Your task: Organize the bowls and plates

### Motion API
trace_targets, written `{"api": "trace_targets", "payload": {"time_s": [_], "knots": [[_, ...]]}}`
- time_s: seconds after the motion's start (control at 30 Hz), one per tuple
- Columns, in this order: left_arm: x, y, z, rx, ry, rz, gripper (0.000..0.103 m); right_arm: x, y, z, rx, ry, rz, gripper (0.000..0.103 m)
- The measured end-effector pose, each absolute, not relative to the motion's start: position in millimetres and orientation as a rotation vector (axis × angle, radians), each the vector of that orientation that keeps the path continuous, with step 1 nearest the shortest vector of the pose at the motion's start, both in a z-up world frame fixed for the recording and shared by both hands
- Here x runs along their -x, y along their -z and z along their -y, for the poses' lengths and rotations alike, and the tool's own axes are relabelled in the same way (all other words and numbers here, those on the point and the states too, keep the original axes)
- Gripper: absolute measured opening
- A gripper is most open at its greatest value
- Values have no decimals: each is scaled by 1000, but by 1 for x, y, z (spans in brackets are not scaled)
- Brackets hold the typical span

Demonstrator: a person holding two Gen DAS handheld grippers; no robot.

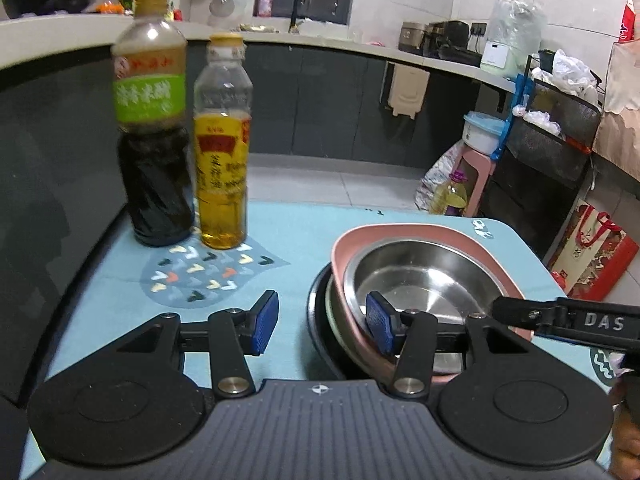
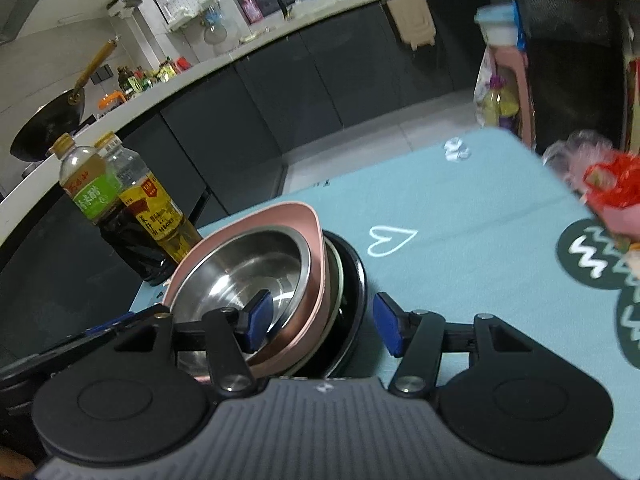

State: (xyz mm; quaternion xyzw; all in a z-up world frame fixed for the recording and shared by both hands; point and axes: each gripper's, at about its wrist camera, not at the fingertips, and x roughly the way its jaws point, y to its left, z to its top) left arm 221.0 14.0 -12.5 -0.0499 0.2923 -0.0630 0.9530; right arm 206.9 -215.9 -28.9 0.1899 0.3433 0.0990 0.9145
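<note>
Left gripper (image 1: 322,322) stands wide, empty, straddling the stack's near-left rim; right gripper (image 2: 322,320) likewise wide and empty, astride the near-right rim. Polished steel bowl (image 1: 424,280) sits nested in rounded pink plastic dish (image 1: 400,236) atop black round plate (image 1: 320,332), at one o'clock on the pale blue patterned tablecloth (image 1: 312,236). Stacking appears complete; only withdrawal seems left

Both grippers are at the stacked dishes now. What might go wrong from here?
1. The steel bowl and pink dish sit tilted on the black plate; a nudge could slide them off.
2. Both grippers, left and right, straddle opposite rims with open fingers; uneven closing may tip the stack.
3. Two bottles stand close by.
</note>
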Motion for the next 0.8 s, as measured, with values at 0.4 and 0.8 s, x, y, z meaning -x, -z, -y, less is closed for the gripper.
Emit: {"api": "trace_targets", "payload": {"time_s": [0.4,0.8], "knots": [[-148,-3,-15,63,122,-544,46,-130,4,193,-221,-178,-544,33],[-83,-7,-4,24,103,-512,46,-75,-3,177,-173,-119,-491,33]]}}
